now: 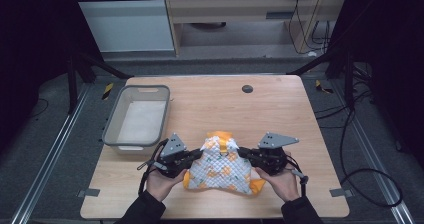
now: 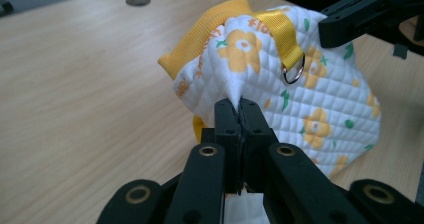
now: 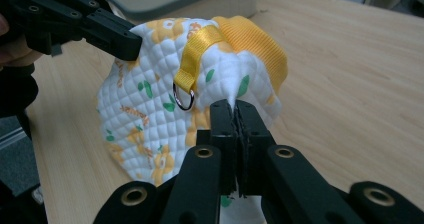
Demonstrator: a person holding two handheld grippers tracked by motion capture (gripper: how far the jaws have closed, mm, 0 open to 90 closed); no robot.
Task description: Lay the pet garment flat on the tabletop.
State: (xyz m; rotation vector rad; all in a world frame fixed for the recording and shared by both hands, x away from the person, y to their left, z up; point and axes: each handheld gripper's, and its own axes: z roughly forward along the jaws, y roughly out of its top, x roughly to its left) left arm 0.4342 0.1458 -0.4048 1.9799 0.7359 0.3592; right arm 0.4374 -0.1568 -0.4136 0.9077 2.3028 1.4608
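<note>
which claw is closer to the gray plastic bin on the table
Left. The left claw grips the quilted floral bag's left side, just right of the gray bin's near corner. The right claw grips the bag's far side, across the bag from the bin.

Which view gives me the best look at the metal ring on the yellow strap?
The right gripper view: the metal ring hangs whole and close below the yellow strap. The left gripper view shows it smaller, partly tucked under the strap. In the high view it is too small to make out.
</note>
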